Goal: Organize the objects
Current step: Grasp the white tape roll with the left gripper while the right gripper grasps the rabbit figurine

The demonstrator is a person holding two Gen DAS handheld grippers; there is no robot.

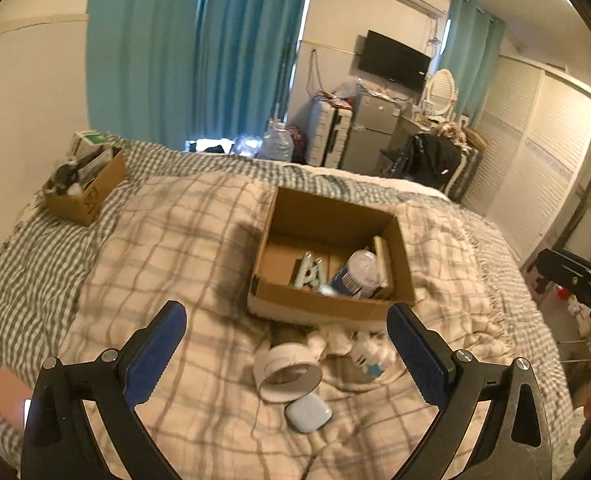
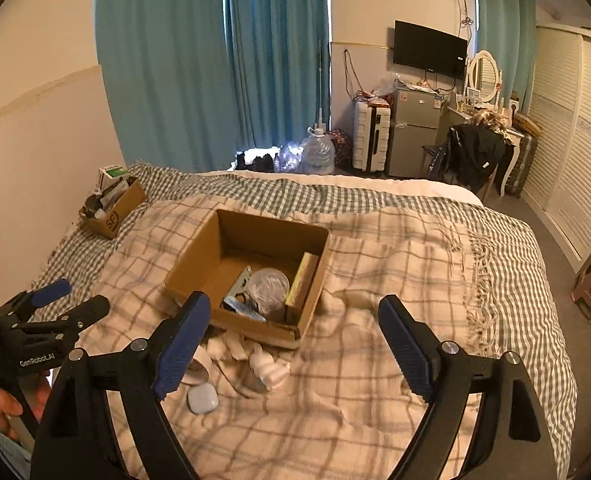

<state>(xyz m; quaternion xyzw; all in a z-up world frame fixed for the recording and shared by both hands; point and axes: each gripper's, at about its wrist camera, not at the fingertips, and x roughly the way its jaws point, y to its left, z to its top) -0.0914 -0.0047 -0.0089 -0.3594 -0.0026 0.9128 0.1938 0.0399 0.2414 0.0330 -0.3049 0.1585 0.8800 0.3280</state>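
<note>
An open cardboard box (image 1: 331, 312) (image 2: 193, 258) sits on the plaid blanket and holds a clear bottle (image 1: 357, 274) (image 2: 269, 286), a pale clip (image 1: 309, 274) and a yellow-green flat item (image 2: 301, 280). In front of it lie a white tape roll (image 1: 287, 372), a small white earbud case (image 1: 308, 414) (image 2: 202, 398), a small white bottle (image 1: 369, 354) (image 2: 269, 370) and white socks (image 2: 225, 346). My left gripper (image 1: 287, 344) is open above the tape roll. My right gripper (image 2: 295, 340) is open, just near of the box, above the small bottle.
A second cardboard box (image 1: 89, 190) (image 2: 115, 208) full of items stands at the bed's far left by the wall. The left gripper shows at the left edge of the right wrist view (image 2: 49, 308). Beyond the bed stand a suitcase (image 2: 369, 138), fridge and wardrobe.
</note>
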